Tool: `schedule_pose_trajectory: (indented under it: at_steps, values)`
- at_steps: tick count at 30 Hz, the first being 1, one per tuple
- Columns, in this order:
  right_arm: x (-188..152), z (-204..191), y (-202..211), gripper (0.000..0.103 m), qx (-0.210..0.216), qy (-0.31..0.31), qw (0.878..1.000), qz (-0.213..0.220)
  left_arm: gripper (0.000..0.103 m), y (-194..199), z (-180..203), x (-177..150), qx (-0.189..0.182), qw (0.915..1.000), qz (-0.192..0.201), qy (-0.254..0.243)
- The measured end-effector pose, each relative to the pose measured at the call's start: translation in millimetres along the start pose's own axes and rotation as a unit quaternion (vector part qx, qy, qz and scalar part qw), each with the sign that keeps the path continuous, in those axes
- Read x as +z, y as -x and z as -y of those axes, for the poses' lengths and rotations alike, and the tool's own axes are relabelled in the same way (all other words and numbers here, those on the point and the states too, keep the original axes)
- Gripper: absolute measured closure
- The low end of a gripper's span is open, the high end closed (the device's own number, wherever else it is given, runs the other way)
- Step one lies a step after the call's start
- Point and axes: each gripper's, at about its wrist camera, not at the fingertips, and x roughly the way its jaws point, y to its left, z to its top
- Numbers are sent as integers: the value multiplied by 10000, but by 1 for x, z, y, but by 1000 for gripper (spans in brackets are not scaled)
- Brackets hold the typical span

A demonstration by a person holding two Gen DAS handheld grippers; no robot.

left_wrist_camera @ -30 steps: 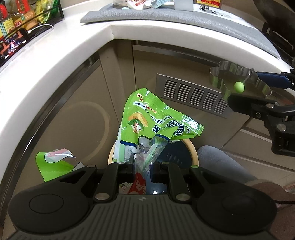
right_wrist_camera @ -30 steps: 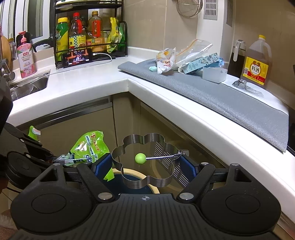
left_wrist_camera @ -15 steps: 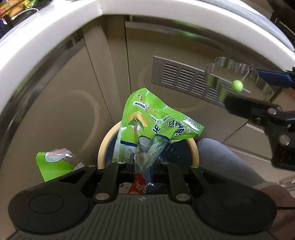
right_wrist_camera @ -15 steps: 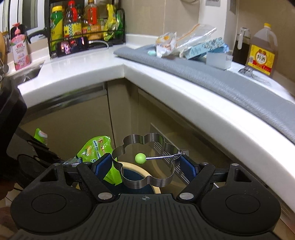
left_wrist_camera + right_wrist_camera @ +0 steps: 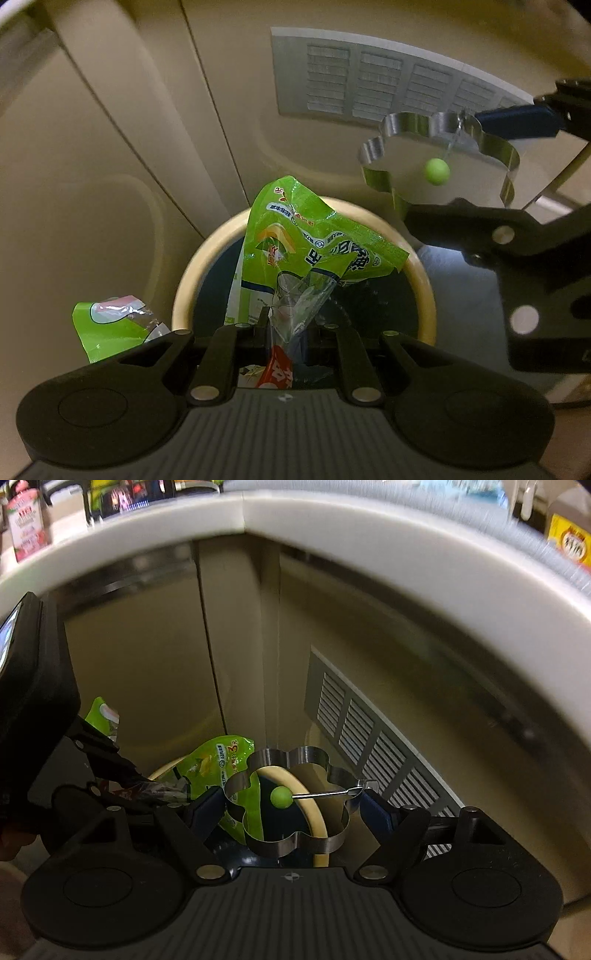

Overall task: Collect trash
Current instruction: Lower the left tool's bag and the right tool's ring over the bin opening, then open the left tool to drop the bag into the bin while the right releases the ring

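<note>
Two hand-held grippers over the bin [image 5: 424, 280]: left hand-held gripper [image 5: 286, 328] pinches a green wrapper [image 5: 295, 243]; right hand-held gripper [image 5: 291, 808] clamps a metal flower-shaped ring [image 5: 295, 843].

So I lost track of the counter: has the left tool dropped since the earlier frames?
Yes. The left tool has gone down: the counter edge left its view, and the bin looms larger.

The bin [image 5: 424, 295] mouth is lying mostly open toward 3 o'clock, while the wrapper [image 5: 295, 243] is covering its 11 o'clock side. The right tongs [image 5: 454, 173] with the ring [image 5: 406, 122] are crowding the 2 o'clock approach. Cabinet doors [image 5: 110, 184] are closing off 12 o'clock, and the desk [image 5: 369, 531] edge is overhanging above.
</note>
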Motion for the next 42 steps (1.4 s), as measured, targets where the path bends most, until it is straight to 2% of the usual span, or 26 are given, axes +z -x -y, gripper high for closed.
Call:
schedule_pose_trajectory:
  at_steps: [10, 13, 16, 17, 18, 20, 21, 24, 28, 32, 38, 41, 42]
  values:
    - [-5, 3, -54, 21, 85, 81, 9981, -609, 88, -65, 4, 5, -53, 9982, -498, -335]
    - [-5, 4, -63, 21, 79, 78, 9973, -731, 87, -76, 4, 7, -97, 9976, -546, -418]
    - [-7, 4, -71, 21, 76, 80, 9965, -832, 81, -80, 3, 7, -202, 9970, -502, -550]
    - [-8, 4, -74, 21, 69, 79, 9962, -866, 66, -81, 3, 7, -279, 9964, -509, -618]
    - [-8, 2, -76, 21, 60, 80, 9959, -901, 35, -82, 3, 6, -295, 9958, -525, -683]
    - [-9, 3, -80, 21, 53, 80, 9953, -964, 5, -78, 4, 4, -137, 9964, -373, -754]
    - [-7, 0, -86, 21, 50, 82, 9950, -991, 4, -74, 3, 2, -131, 9965, -241, -790]
    - [-9, -3, -99, 21, 84, 106, 9939, -1095, 3, -66, -3, -4, -242, 9953, -346, -876]
    - [-13, -9, -118, 21, 229, 184, 9907, -1332, 2, -51, -15, -20, -34, 9961, -407, -788]
    - [-22, -22, -149, 21, 426, 271, 9834, -1740, 2, -36, -28, -34, 50, 9976, -501, -484]
    - [-35, -48, -194, 21, 621, 500, 9734, -2147, 2, -13, -45, -40, 174, 9983, -529, -144]
    - [-41, -60, -208, 19, 831, 643, 9654, -2387, 2, -9, -50, -46, 219, 9984, -512, -70]
    - [-42, -62, -211, 15, 871, 681, 9625, -2479, 2, -7, -51, -45, 241, 9984, -512, -52]
